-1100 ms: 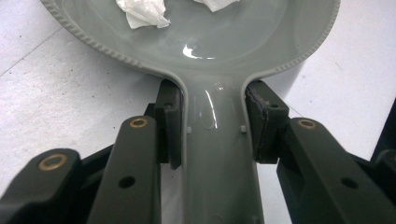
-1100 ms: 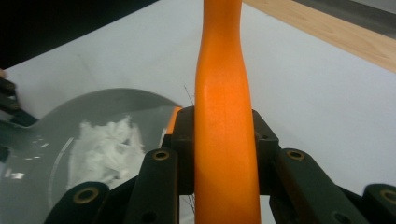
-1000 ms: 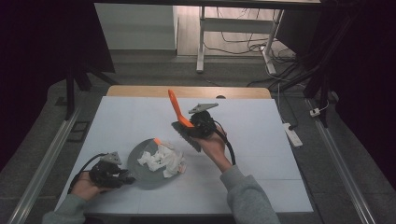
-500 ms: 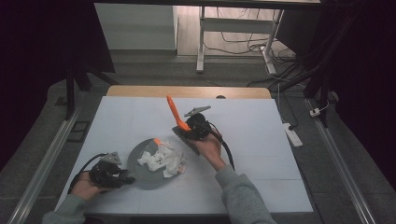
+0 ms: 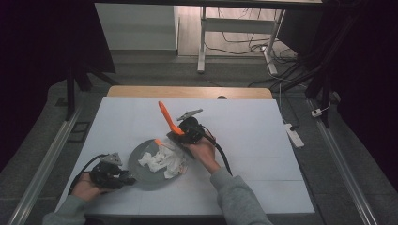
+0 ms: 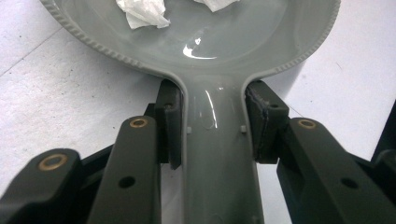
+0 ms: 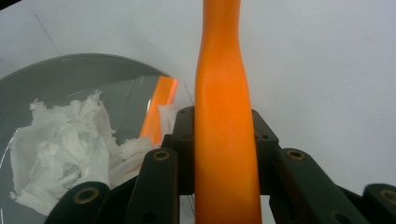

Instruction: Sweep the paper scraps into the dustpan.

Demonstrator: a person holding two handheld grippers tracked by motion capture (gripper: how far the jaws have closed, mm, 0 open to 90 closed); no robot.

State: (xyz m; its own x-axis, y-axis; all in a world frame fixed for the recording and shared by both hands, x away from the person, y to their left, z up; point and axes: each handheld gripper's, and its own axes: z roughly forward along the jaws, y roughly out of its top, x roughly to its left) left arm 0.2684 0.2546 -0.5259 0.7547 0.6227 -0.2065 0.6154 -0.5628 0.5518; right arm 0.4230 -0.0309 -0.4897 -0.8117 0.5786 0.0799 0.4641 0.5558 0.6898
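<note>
left gripper (image 5: 123, 178) clamped dustpan (image 5: 152, 165) handle, near front-left table edge | right gripper (image 5: 180, 137) gripped orange brush (image 5: 165, 116) | advice: sweep tissue (image 5: 162, 159) inward, pan steady

A: Where does the high view sit?

B: Above the near edge of the table (image 5: 263, 140), looking forward and down, far off; both forearms enter from the bottom.

A: And the left gripper view?

B: It rides the left gripper (image 6: 212, 133), very close, looking along its jaws at the grey pan's handle (image 6: 217, 154).

A: The right gripper view?

B: It rides the right gripper (image 7: 223, 149), equally close, looking along the orange handle (image 7: 223, 107) clamped between its jaws.

A: What do the views share?

B: The grey pan (image 5: 141, 157) with crumpled paper (image 5: 162, 159), lying left of the right jaws and ahead of the left ones.
</note>
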